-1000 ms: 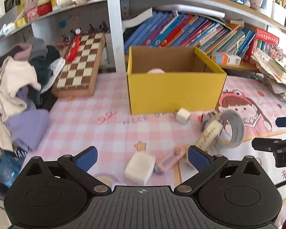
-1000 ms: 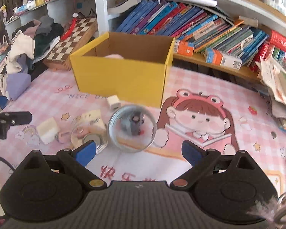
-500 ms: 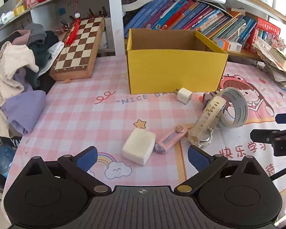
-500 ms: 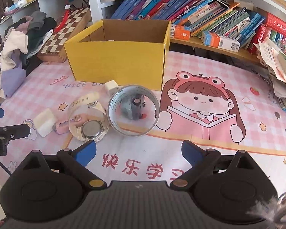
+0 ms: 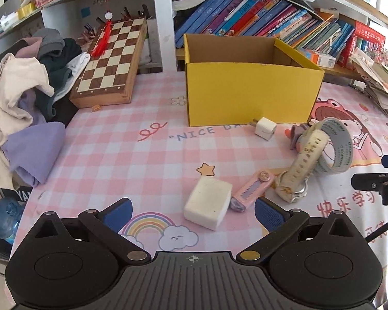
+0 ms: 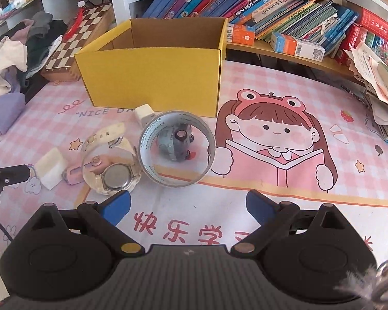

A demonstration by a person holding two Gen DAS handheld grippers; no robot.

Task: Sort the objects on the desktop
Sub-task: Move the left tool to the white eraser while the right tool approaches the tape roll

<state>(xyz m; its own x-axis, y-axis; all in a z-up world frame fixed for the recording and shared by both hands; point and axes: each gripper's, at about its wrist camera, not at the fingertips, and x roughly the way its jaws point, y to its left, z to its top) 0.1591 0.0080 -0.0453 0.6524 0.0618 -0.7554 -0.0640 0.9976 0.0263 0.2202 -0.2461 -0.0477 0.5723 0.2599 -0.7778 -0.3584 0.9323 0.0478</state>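
**Both grippers spread wide above the clutter, holding nothing**

The left gripper (image 5: 191,211) hangs low over the pink checked mat (image 5: 121,155) with its 2 blue-padded fingers (image 5: 117,213) spread wide and nothing between them. The white block (image 5: 208,206) lies just ahead of the gap, nearer the right finger than the left, and touches neither. The pink cutter (image 5: 251,190) lies just beside the block on its right, its near tip close to the right finger pad. Past the cutter rests the watch (image 5: 301,165), its cream strap arching up against the tape roll (image 5: 333,144), which stands on edge. The white charger (image 5: 265,128) sits close to the front wall of the yellow box (image 5: 251,93), whose top is open.

The right gripper (image 6: 187,205) is also wide open and empty. From its view the tape roll (image 6: 177,152) stands ahead of the gap, a little left of centre, with a small grey toy car (image 6: 177,142) seen through its ring. The watch (image 6: 113,170) lies just ahead of the left finger (image 6: 116,205), its metal back facing the camera, apart from the pad. The block (image 6: 50,168) and cutter (image 6: 76,174) lie further left, near the tip of the left gripper, which enters at that edge. The charger (image 6: 143,112) sits between the roll and the box (image 6: 152,77).

A chessboard (image 5: 111,64) leans at the mat's far left, beside a heap of clothes (image 5: 25,98).
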